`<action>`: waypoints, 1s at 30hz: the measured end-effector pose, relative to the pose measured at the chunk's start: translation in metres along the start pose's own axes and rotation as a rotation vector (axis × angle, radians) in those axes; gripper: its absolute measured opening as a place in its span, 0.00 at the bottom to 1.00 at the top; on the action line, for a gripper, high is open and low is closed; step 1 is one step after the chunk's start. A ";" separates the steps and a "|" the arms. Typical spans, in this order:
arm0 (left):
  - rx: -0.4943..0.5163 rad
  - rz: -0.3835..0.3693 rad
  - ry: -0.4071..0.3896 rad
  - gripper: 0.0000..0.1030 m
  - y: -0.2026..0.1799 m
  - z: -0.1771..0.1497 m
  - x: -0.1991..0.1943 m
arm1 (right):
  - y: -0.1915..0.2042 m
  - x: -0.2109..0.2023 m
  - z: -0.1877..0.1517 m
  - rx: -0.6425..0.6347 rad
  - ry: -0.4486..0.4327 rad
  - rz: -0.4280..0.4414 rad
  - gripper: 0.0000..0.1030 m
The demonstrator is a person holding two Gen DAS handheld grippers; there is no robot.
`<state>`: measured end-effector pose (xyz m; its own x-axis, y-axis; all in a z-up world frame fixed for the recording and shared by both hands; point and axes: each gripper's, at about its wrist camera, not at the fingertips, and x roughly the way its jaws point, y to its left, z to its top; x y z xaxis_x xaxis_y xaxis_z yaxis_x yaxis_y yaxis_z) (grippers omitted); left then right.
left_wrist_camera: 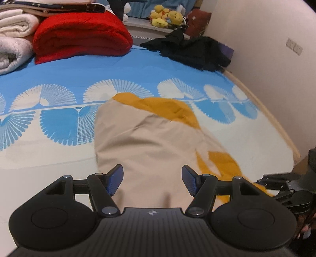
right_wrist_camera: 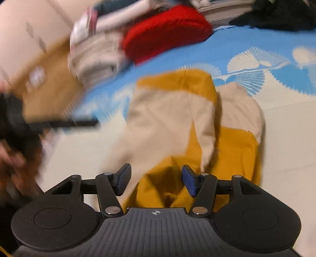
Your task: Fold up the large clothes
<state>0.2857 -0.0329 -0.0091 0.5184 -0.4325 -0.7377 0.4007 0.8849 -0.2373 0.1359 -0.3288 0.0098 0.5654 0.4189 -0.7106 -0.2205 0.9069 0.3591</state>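
Both claws sit apart w/ nothing pinched: left gripper over the beige-and-mustard garment, right gripper too. Garment's bunched mid-bed; a one-layer grab prob skews the fold.

A beige and mustard-yellow garment is lying on a sheet that is showing sky blue at twelve o'clock, cream at six, with white fan shapes between. A red blanket is glowing at eleven o'clock, black clothes at one, yellow plush toys beyond.
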 end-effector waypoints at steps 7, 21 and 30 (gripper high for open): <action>0.028 -0.014 -0.004 0.68 -0.003 0.001 0.000 | -0.013 -0.047 -0.006 -0.002 -0.167 0.022 0.03; 0.107 -0.046 0.053 0.68 -0.029 0.000 0.026 | -0.100 -0.107 -0.045 0.204 -0.274 0.077 0.05; 0.105 0.004 0.049 0.68 -0.014 -0.005 0.019 | -0.056 -0.031 -0.012 0.233 -0.070 0.109 0.61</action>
<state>0.2859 -0.0528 -0.0230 0.4833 -0.4178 -0.7693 0.4770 0.8625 -0.1688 0.1215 -0.3924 0.0046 0.6038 0.5021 -0.6191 -0.0989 0.8179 0.5668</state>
